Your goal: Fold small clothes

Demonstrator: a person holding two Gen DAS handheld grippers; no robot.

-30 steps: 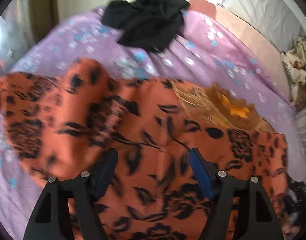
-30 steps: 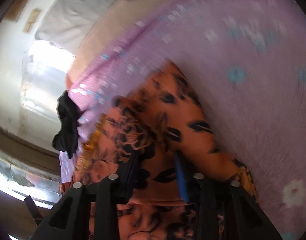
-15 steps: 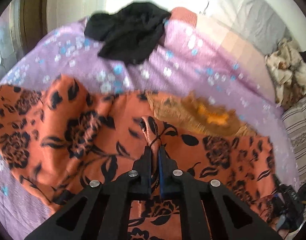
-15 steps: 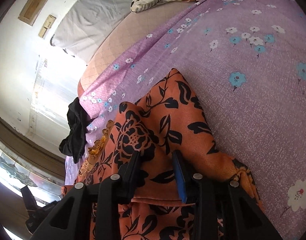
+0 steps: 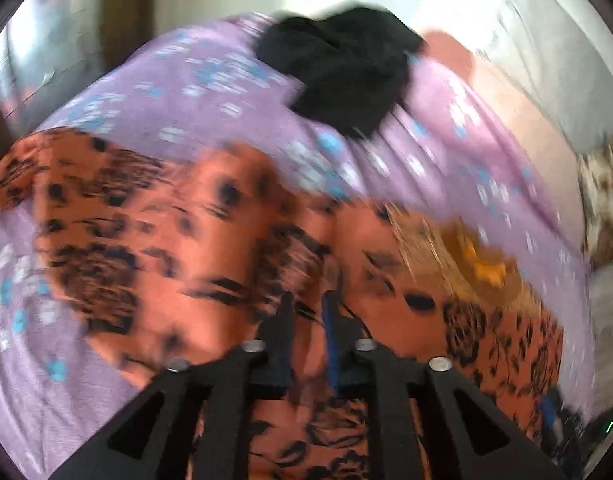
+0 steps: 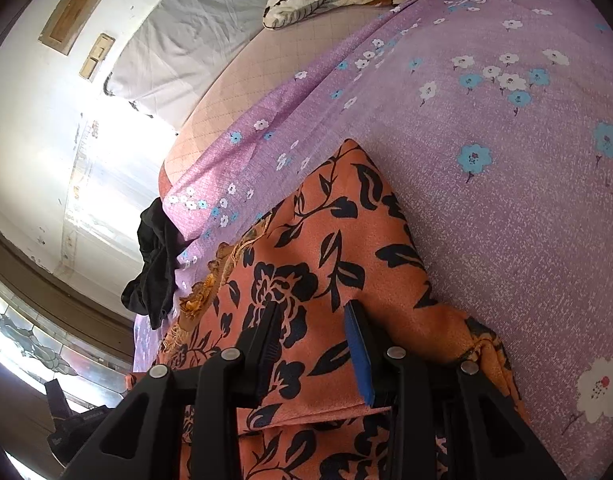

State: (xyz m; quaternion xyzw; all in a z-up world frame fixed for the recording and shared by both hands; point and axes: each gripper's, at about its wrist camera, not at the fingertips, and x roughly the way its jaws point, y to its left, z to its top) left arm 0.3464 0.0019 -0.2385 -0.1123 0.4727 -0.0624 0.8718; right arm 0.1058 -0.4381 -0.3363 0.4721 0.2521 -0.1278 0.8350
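The orange garment, a thin, limp cloth printed with black roses and leaves, lies spread on the bed's lilac flowered sheet, its long axis running across the left wrist view from the left edge to the lower right. The left tongs sit over its middle, with a raised ridge of the cloth running up between their narrowly set jaws, which are opening; the picture is smeared, so I cannot say for sure whether the pads still press on that pinch. The right tongs stand at one end of the same garment, jaws part open astride a flat stretch of cloth, not visibly clamping it. A fringed golden-brown piece lies just beyond the garment's far edge. A crumpled black garment rests well apart, farther up the bed.
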